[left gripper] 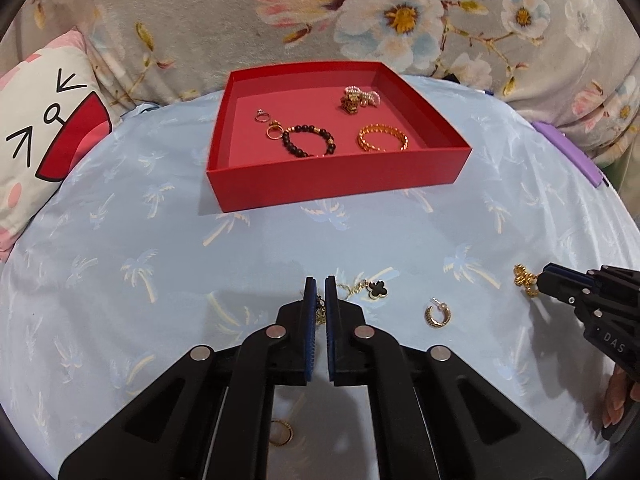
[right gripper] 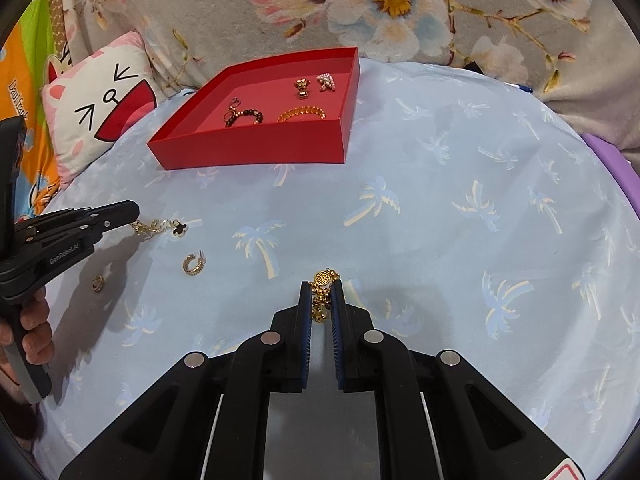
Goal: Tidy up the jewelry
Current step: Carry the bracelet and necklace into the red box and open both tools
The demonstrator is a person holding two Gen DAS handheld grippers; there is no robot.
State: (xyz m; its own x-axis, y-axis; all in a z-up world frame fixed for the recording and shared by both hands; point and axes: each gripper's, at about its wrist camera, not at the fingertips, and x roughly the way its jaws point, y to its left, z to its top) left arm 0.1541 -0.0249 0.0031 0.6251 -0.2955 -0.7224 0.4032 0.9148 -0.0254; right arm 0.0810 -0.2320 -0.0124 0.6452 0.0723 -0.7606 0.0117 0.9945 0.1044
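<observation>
A red tray [left gripper: 340,184] [right gripper: 256,152] sits on the light blue cloth and holds a black bead bracelet [left gripper: 308,141], a gold bangle [left gripper: 383,138], rings and a pearl piece. My left gripper [left gripper: 320,284] [right gripper: 134,216] is shut on a gold chain with a black clover pendant [left gripper: 377,289] [right gripper: 179,230]; the pendant trails to its right. My right gripper [right gripper: 321,288] [left gripper: 538,282] is shut on a gold charm chain [right gripper: 322,280] [left gripper: 525,279]. Between the two grippers a gold hoop earring [left gripper: 437,315] [right gripper: 194,265] lies on the cloth.
A small gold ring [left gripper: 281,433] [right gripper: 97,282] lies on the cloth close under my left gripper. A cat-face pillow [left gripper: 44,136] leans at the left. Flowered grey fabric [left gripper: 360,12] rises behind the tray. A purple edge [left gripper: 568,152] runs at the right.
</observation>
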